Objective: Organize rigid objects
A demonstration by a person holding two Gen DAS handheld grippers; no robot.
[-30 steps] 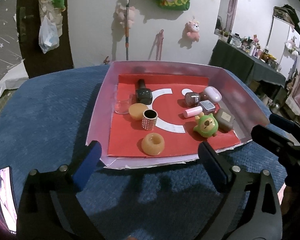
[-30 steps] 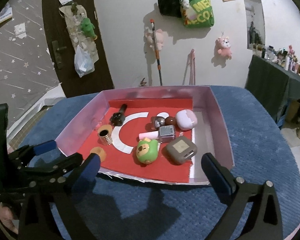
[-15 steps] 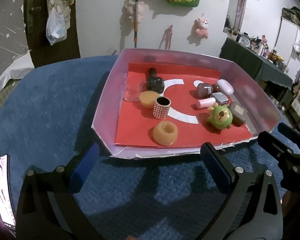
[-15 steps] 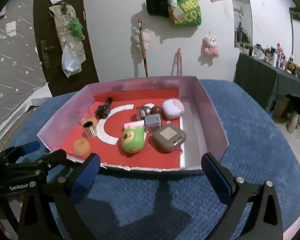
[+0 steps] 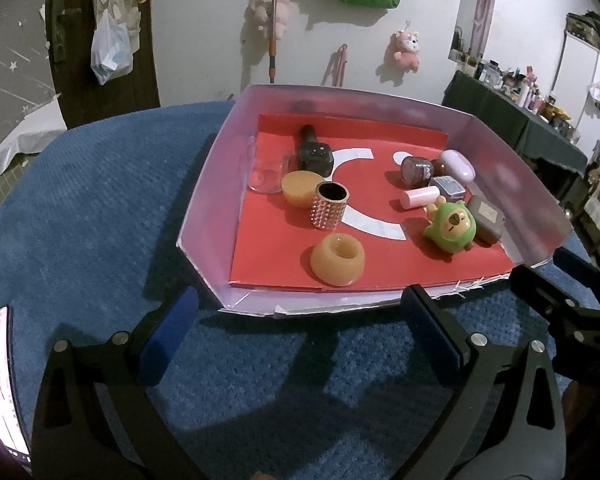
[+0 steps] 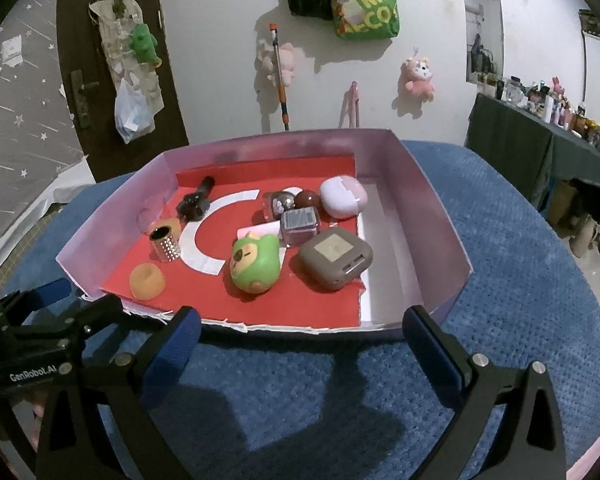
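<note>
Tongs (image 5: 300,332) lower, nearer tray (image 5: 204,216)

A pale pink-lilac tray (image 6: 432,208) with a red liner (image 6: 300,304) (white arc printed on it) sits on the blue textured worktop (image 6: 520,280). Inside: a green toy (image 6: 256,264) with a tan face, a taupe case (image 6: 336,258), an orange ring (image 5: 338,258), a gold studded cylinder (image 5: 329,206).

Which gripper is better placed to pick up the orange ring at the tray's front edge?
Left. The orange ring lies just ahead of the open left gripper; from the right gripper it sits far left.
</note>
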